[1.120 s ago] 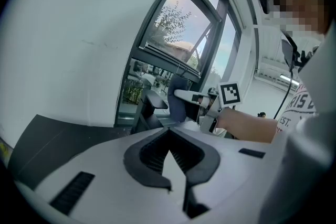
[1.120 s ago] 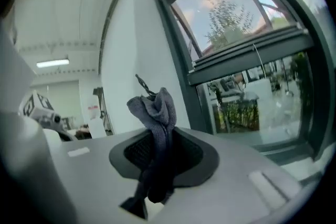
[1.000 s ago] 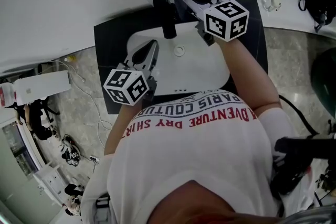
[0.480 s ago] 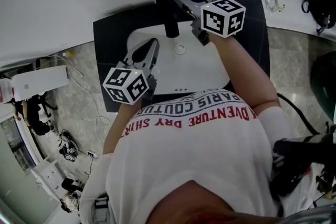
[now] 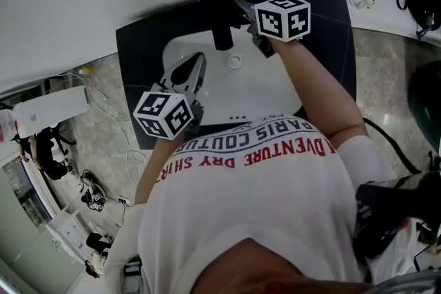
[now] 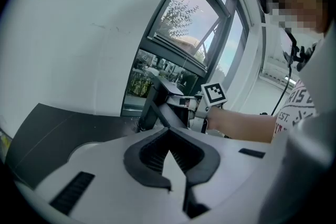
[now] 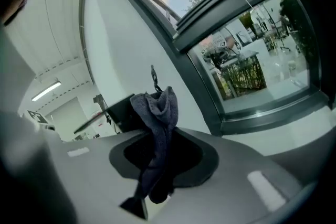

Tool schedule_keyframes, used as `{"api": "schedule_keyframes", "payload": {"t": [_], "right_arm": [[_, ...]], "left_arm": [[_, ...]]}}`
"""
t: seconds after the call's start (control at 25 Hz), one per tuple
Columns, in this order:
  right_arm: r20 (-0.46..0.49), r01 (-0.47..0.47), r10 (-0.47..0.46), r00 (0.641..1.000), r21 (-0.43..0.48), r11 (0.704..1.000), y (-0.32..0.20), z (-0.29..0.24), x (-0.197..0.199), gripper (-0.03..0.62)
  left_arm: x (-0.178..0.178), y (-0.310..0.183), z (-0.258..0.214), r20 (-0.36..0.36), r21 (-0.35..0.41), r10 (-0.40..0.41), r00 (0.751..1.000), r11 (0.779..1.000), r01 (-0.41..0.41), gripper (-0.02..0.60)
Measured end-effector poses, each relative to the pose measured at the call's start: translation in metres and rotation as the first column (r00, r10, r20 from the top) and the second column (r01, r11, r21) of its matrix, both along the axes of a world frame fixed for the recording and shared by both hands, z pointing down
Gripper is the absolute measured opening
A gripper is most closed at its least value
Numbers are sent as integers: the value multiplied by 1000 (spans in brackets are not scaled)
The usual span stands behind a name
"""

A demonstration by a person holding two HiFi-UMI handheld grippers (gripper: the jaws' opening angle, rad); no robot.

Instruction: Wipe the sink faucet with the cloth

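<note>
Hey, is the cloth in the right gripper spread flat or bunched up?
Bunched up: the cloth is a crumpled wad, pinched in the right gripper.

My right gripper has its jaws clamped on the cloth, a dark grey-blue wad bunched above them, with a tail hanging toward the camera. Just behind the cloth, to its left, I see the black faucet. Beyond stand a white wall and a window.
</note>
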State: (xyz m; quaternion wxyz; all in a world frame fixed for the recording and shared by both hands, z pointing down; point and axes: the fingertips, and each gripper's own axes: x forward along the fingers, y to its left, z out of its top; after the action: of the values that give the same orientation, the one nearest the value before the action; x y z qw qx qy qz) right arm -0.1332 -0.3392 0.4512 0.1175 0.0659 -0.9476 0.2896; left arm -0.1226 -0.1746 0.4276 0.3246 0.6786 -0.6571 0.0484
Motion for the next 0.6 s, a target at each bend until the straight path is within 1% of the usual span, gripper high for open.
{"api": "schedule_keyframes", "payload": {"t": [0.2,0.4,0.52,0.6], "right_arm": [[-148,7,-15,989,-53,999,-1,49,-2,78],[-310,21,-32,950,-41,999,1,82,-4,78],[-358,35,-40,933,-22,999,1,87,-4,78],[-362,47,-54,930,-27,999,-1,86,-4,78]], "left_arm": [[-1,-1,10,-5,-18,11,1000,1000,-11,2],[1,-3,14,-12,-22,21,1000,1000,-21,2],[1,-3,15,-10,-22,20,1000,1000,-20,2],[0,-3,15,-10,-21,17,1000,1000,-18,2]]}}
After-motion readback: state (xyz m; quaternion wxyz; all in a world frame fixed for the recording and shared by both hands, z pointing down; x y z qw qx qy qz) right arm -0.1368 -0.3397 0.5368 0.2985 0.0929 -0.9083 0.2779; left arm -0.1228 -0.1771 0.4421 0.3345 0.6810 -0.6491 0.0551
